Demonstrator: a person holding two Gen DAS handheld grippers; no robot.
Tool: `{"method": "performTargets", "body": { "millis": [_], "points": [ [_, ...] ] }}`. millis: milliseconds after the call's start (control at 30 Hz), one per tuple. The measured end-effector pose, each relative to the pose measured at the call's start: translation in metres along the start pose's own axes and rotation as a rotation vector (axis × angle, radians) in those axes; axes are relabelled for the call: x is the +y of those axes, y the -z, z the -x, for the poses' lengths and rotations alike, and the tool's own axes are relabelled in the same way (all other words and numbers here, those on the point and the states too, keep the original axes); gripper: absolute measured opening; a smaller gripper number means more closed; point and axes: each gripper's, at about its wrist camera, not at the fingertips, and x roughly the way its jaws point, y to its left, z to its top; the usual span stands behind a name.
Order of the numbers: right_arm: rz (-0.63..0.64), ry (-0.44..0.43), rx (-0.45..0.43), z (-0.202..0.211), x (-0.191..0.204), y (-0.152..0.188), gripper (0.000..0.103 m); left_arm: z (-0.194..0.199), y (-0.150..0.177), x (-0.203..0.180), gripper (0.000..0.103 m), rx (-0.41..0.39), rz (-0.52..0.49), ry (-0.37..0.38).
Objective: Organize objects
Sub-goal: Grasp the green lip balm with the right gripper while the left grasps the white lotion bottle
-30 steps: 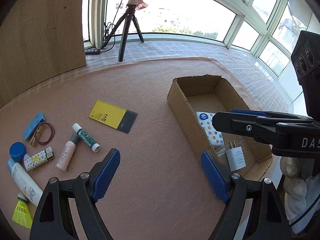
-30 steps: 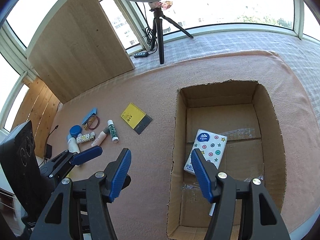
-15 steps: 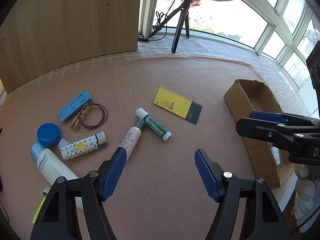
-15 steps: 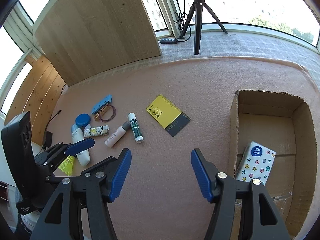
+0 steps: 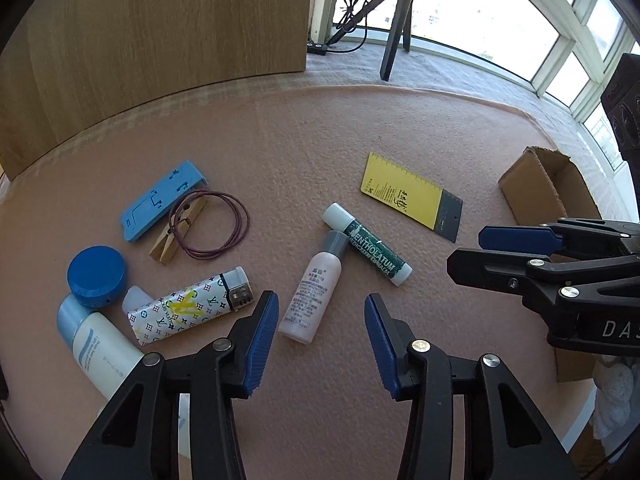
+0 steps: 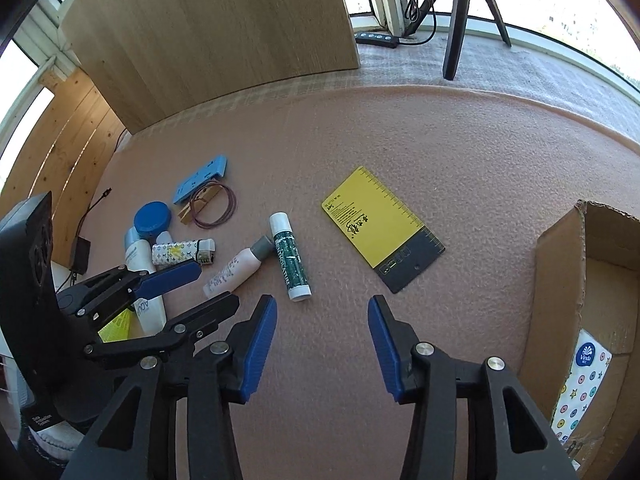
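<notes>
Small items lie scattered on the pink mat. My left gripper (image 5: 322,340) hovers over a pink bottle (image 5: 314,294) with a grey cap; its jaws are closing, the pads touch nothing, and the bottle's base shows between the tips. A green lip balm stick (image 5: 366,246) lies against the bottle's cap. My right gripper (image 6: 320,344) hangs above bare mat, its jaws closing on nothing, between the lip balm (image 6: 290,258) and a yellow card (image 6: 376,224). The cardboard box (image 6: 560,280) at the right holds a tissue pack (image 6: 580,384).
Left of the bottle lie a patterned lighter (image 5: 188,308), a blue round tin (image 5: 96,276), a white tube (image 5: 100,352), a blue plastic piece (image 5: 160,200), a clothespin (image 5: 178,232) and a rubber band (image 5: 216,224). A wooden board (image 5: 160,32) and a tripod (image 5: 396,28) stand behind.
Both grippers have swung left from the box to the small items and come lower. Both pairs of jaws stand narrower than before.
</notes>
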Motion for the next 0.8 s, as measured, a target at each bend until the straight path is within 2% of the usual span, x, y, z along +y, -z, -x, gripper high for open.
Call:
{"method": "performTargets", "body": {
  "millis": [167, 300, 500, 700, 800],
  "points": [
    [-0.011, -0.013, 0.017, -0.014, 0.001, -0.007, 0.042, -0.013, -0.007, 0.004, 0.040, 0.014, 0.005, 0.008],
    [-0.006, -0.010, 0.028, -0.024, 0.003, -0.013, 0.042, -0.021, -0.011, 0.005, 0.039, 0.024, 0.004, 0.015],
    [0.004, -0.007, 0.047, -0.038, 0.008, -0.019, 0.042, -0.027, -0.009, 0.007, 0.023, 0.036, 0.016, -0.001],
    [0.038, 0.014, 0.058, -0.049, 0.016, -0.023, 0.041, -0.026, -0.007, 0.010, 0.022, 0.033, 0.027, 0.002],
    [0.056, 0.024, 0.070, -0.055, 0.021, -0.023, 0.036, -0.025, -0.005, 0.010, 0.022, 0.031, 0.031, -0.001]
  ]
}}
